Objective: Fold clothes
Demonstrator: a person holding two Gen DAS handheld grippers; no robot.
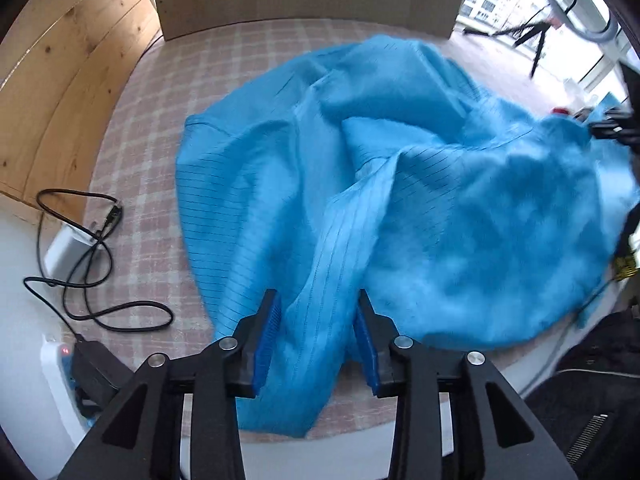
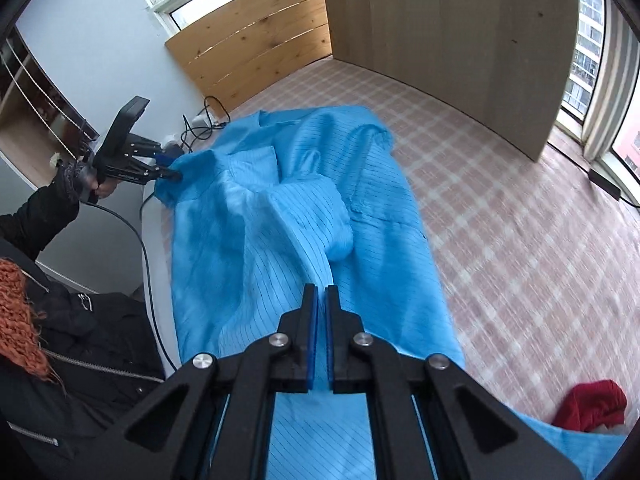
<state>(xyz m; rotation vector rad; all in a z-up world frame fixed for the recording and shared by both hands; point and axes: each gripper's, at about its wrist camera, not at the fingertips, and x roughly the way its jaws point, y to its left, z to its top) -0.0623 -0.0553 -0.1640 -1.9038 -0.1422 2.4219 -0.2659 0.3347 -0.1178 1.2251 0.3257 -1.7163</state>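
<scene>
While right tongs (image 2: 322, 294) pinch blue garment (image 2: 304, 216), both tilt steeply down.

A pink checked bedcover (image 2: 500, 208) spreads over the bed. A pine headboard (image 1: 68, 92) stands at one end, with a pale board (image 2: 440, 40) upright beside it. Black cables (image 1: 92, 280) loop near a white charger (image 1: 66, 248). A red cloth (image 2: 592, 404) lies at the bedcover's edge. A ring light (image 1: 580, 4) stands by the window.

Left hand-held gripper (image 1: 318, 328) jaws parted, right hand-held gripper (image 2: 322, 300) pinched closed, both angled down
</scene>
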